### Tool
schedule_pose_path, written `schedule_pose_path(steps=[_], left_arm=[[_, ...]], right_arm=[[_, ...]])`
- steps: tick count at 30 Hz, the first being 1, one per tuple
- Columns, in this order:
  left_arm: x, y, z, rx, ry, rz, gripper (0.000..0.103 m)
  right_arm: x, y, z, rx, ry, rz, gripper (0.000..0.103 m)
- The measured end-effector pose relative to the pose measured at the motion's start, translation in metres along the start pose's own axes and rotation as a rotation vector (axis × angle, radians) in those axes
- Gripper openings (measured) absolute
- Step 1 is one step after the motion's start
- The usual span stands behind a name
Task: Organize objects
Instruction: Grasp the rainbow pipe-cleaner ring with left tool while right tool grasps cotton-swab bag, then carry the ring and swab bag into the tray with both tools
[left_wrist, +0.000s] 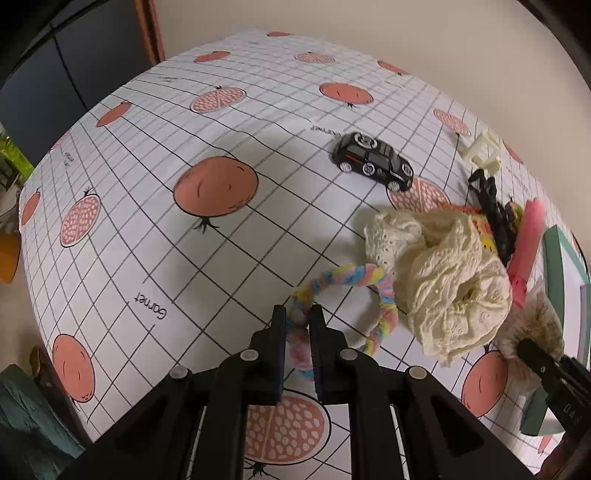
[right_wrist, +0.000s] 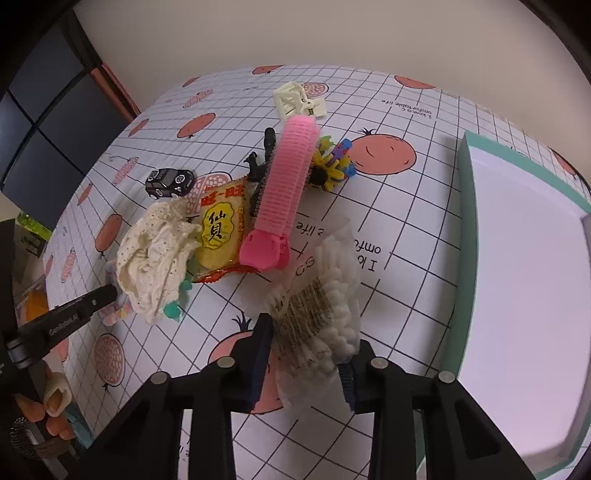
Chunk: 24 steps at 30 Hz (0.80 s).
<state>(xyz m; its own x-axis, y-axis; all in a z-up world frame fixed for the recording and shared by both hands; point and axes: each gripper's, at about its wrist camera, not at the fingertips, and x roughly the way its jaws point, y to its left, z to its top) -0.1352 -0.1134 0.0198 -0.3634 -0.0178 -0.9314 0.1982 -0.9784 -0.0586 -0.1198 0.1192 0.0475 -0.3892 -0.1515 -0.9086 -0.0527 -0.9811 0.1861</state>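
Snack packet (right_wrist: 221, 230) reads 仙貝; tablecloth (left_wrist: 155, 236) reads "Garnet".

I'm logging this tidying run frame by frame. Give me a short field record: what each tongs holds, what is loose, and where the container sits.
left tongs: shut on pastel twisted loop
right tongs: shut on cotton swab packet
loose items: toy car, lace cloth, snack packet, pink hair roller clip
box: right of the pile, white inside
surface: fruit-print tablecloth
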Motion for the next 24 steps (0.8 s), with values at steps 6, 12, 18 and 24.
schedule_pose_path(steps=[6, 12, 18, 24], left_arm=[[-0.011, 0.006, 0.0, -0.061, -0.031, -0.017, 0.012], [-0.018, 0.029, -0.001, -0.181, -0.041, -0.078, 0.012], [-0.03, 0.035, -0.002, -0.249, -0.081, -0.117, 0.012], [-0.037, 0.014, -0.001, -0.253, -0.066, -0.266, 0.012]], right_arm=[[-0.015, -0.007, -0.001, 0.004, -0.024, 0.01, 0.029], [-0.036, -0.012, 0.001, 0.016, -0.071, 0.05, 0.029], [-0.058, -0.026, 0.003, 0.055, -0.13, 0.059, 0.029], [-0.078, -0.058, 0.006, 0.126, -0.169, 0.053, 0.029]])
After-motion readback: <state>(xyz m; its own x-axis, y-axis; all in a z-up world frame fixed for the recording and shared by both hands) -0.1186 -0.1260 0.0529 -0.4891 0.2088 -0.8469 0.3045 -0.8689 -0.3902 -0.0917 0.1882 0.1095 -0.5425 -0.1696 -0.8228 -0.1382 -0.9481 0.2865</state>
